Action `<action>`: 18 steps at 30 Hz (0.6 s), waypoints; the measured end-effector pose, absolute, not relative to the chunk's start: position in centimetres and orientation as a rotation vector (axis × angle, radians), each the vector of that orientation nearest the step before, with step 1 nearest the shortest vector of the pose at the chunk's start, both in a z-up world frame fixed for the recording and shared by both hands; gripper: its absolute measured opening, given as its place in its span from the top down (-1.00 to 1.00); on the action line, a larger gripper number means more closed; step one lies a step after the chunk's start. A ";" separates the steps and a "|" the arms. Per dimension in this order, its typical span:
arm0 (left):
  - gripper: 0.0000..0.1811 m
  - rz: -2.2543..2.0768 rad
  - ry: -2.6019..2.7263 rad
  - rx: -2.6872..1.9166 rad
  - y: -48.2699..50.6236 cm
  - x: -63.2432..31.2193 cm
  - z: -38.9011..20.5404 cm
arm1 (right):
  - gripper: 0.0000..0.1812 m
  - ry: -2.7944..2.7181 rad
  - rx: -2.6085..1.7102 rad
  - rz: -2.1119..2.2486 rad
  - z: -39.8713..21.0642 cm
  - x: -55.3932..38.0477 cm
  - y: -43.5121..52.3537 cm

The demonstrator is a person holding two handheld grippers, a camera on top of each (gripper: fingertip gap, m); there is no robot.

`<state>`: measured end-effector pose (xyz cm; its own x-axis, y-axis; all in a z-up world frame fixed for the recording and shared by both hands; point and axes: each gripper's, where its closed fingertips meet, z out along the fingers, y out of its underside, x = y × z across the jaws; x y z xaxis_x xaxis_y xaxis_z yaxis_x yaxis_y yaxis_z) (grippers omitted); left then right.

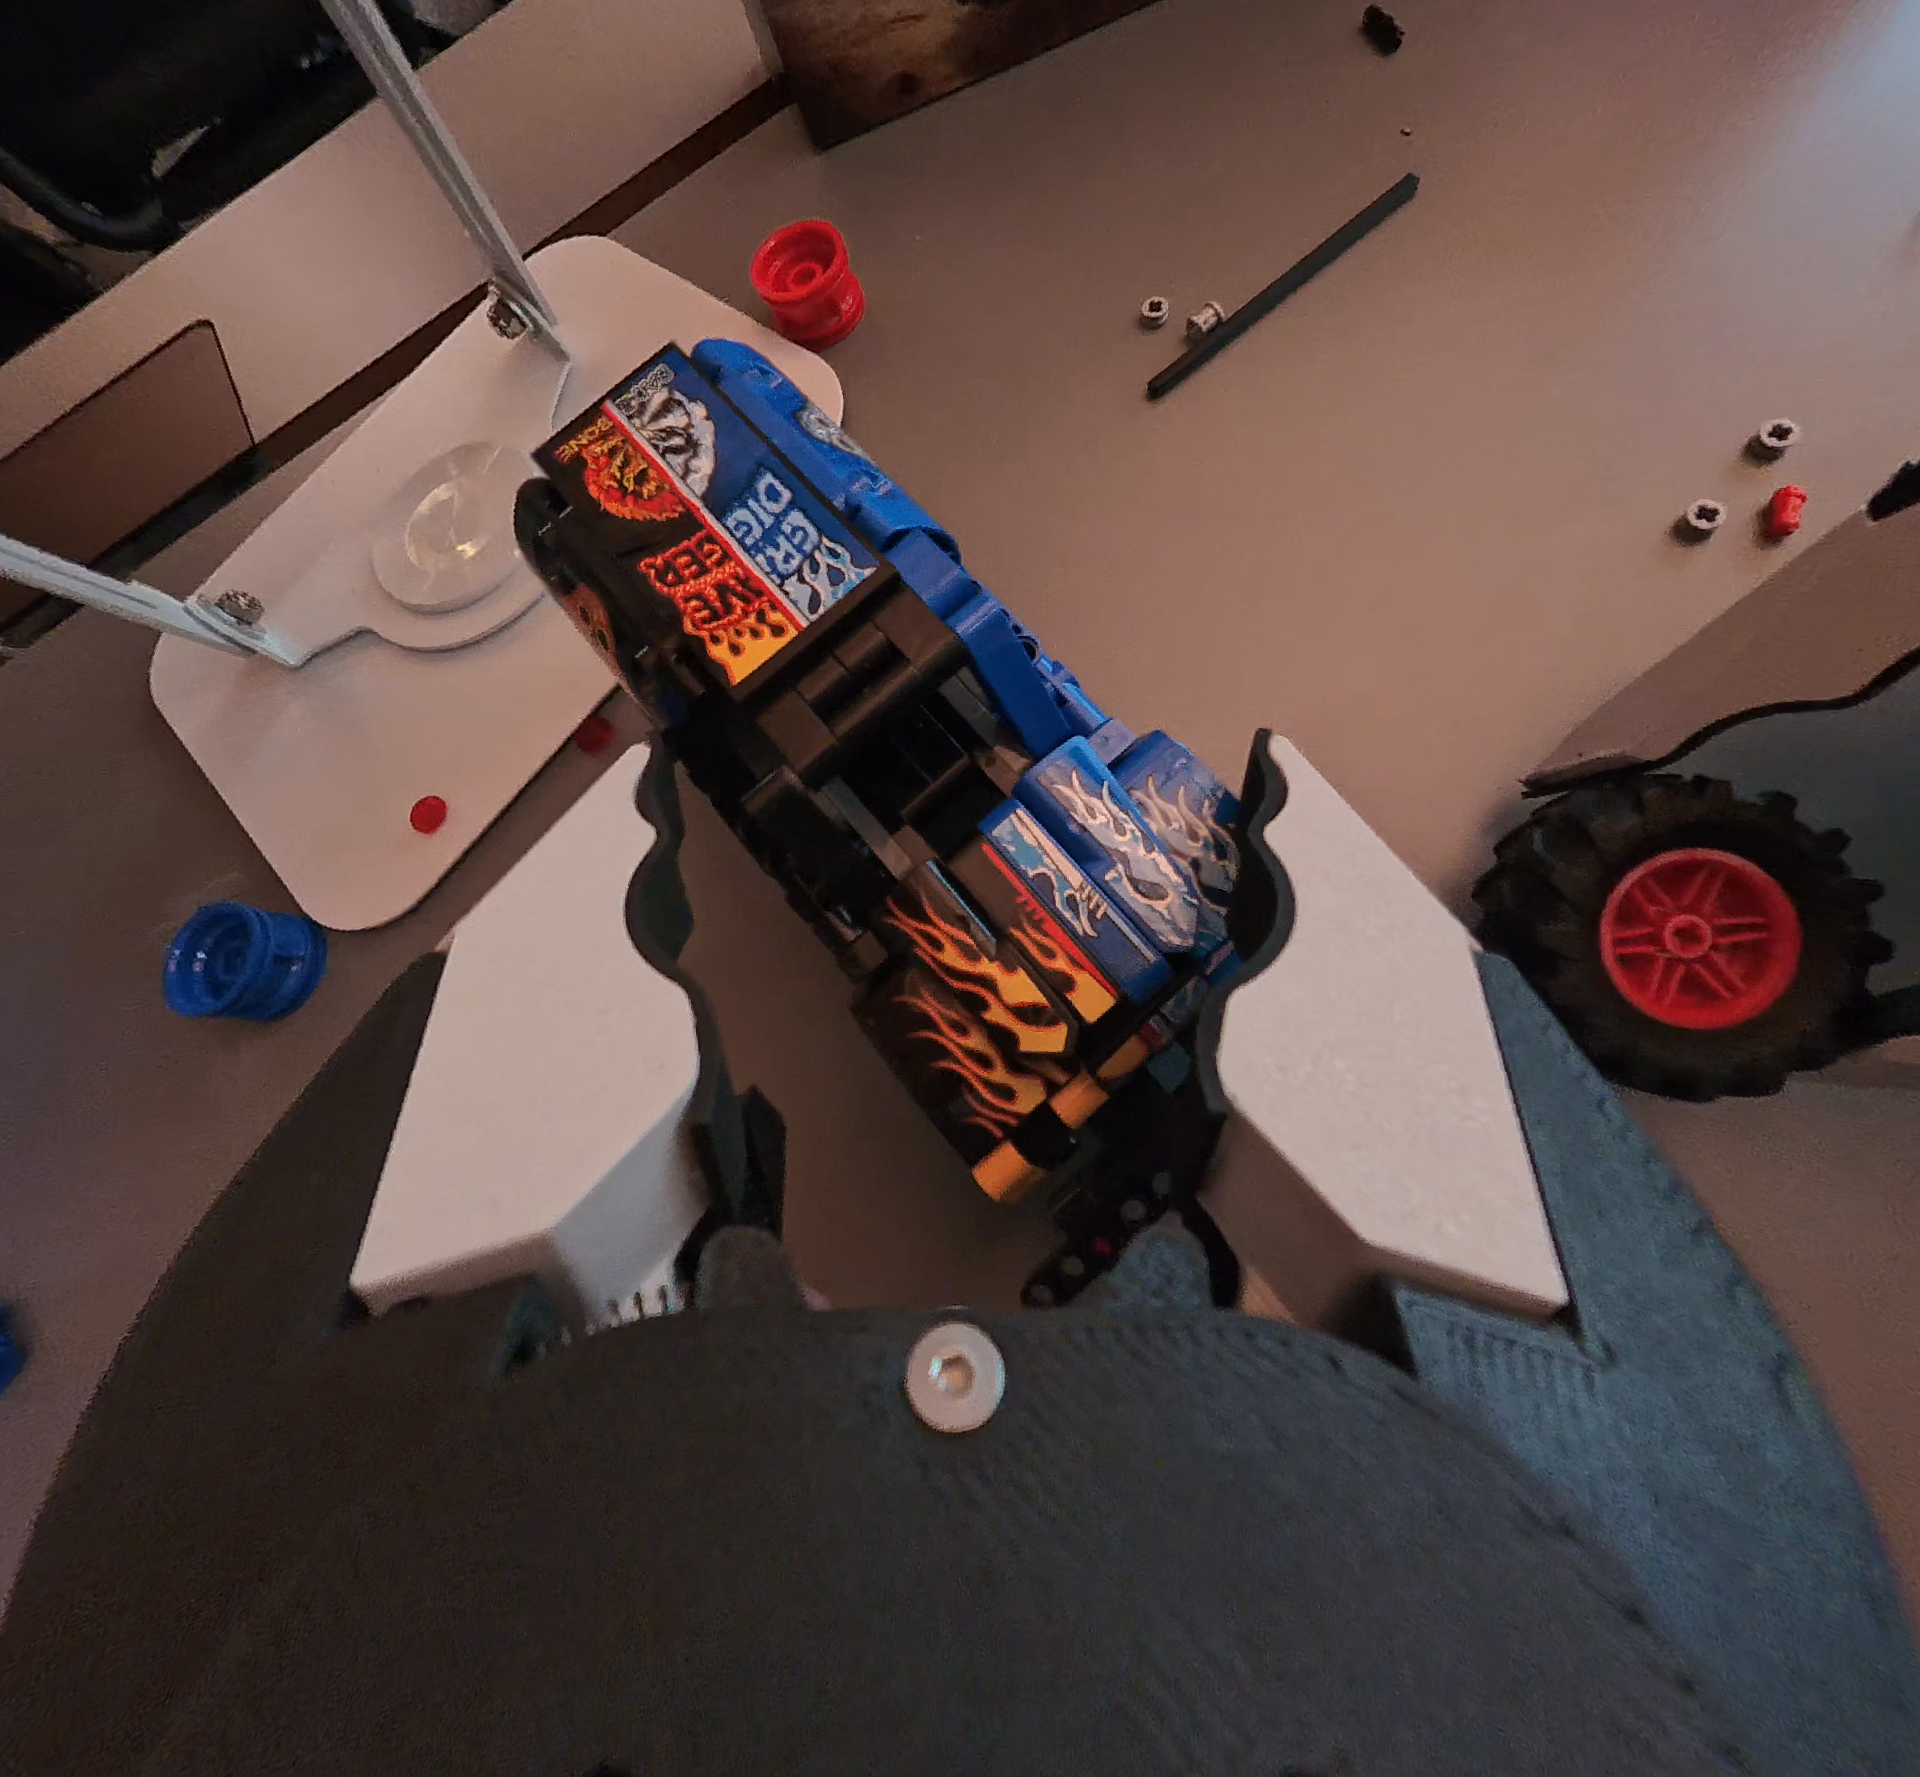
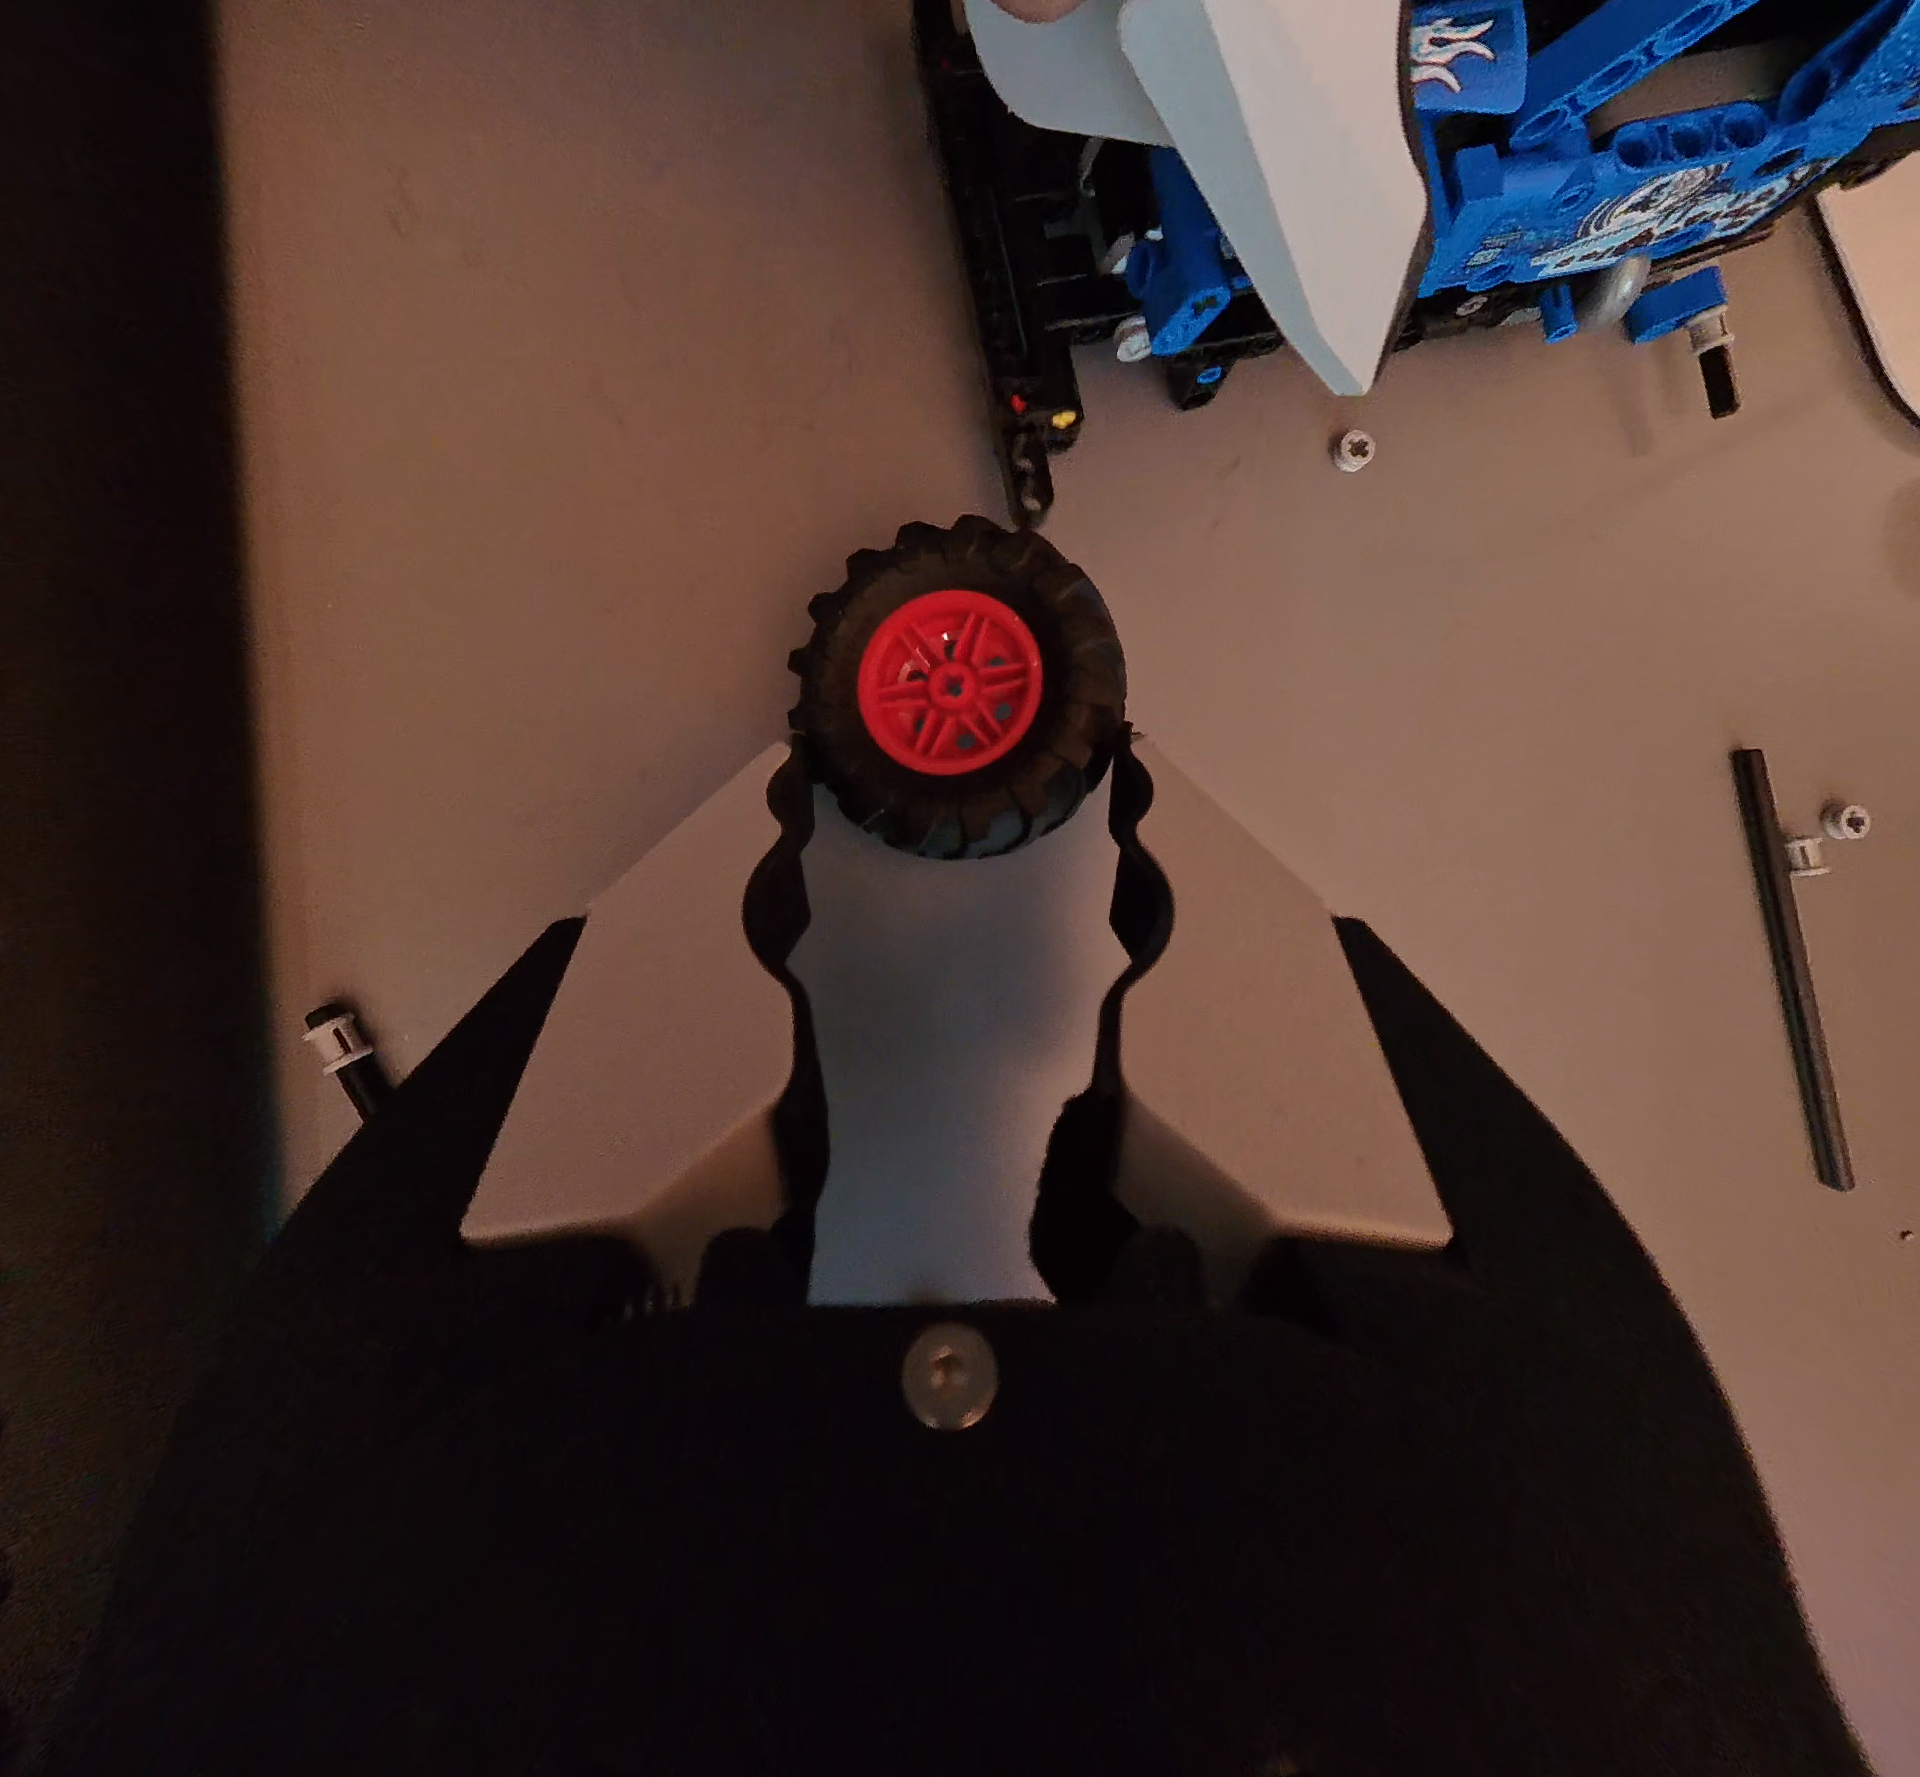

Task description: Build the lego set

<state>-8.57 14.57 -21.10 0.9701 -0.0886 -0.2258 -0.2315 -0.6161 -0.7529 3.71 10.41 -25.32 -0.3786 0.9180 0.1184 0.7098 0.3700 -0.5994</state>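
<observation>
My left gripper (image 1: 961,906) is clamped around the nose of the blue-and-black brick-built truck body (image 1: 831,688), whose panels carry flame stickers and lettering; its far end points toward the white metal stand base (image 1: 343,761) at far left. My right gripper (image 2: 956,792) has its jaws spread about a tyre's width, tips touching the black knobbly tyre with red spoked rim (image 2: 951,683) on the grey table (image 2: 1455,688). I cannot tell if it grips. A loose black axle rod (image 2: 1792,969) lies right.
</observation>
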 end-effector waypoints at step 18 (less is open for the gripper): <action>0.00 0.018 0.652 -2.249 10.5 -10.1 -21.2 | 0.39 -2.225 -1.393 0.683 -25.4 3.9 10.0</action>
